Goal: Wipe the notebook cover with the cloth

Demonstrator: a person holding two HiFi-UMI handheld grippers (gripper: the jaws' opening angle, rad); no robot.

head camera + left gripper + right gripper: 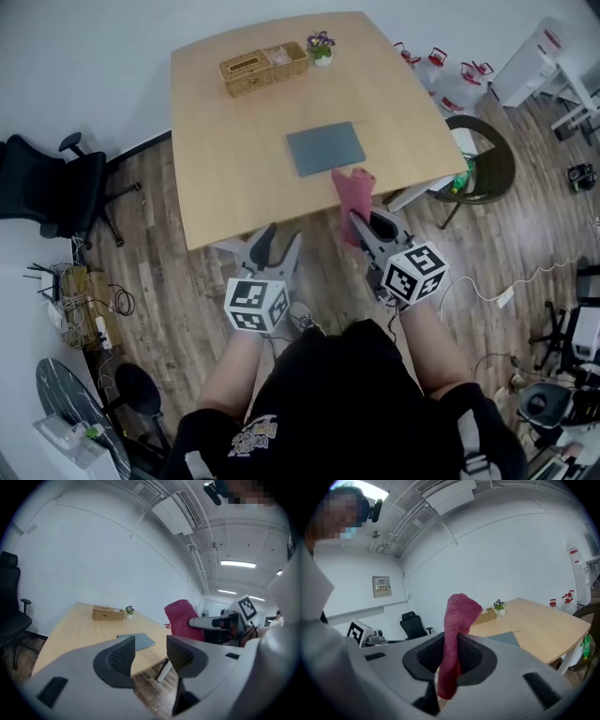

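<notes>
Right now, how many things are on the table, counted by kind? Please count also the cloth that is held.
Grey notebook: 1
Wicker basket: 1
Small potted plant: 1
Red cloth, gripped in the right tongs: 1
Total: 4

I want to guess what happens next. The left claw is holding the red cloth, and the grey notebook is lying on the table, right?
Not quite. The right claw, not the left, holds the red cloth; the right gripper view shows it pinched there. The left claw is open and empty. The grey notebook lies on the table.
</notes>
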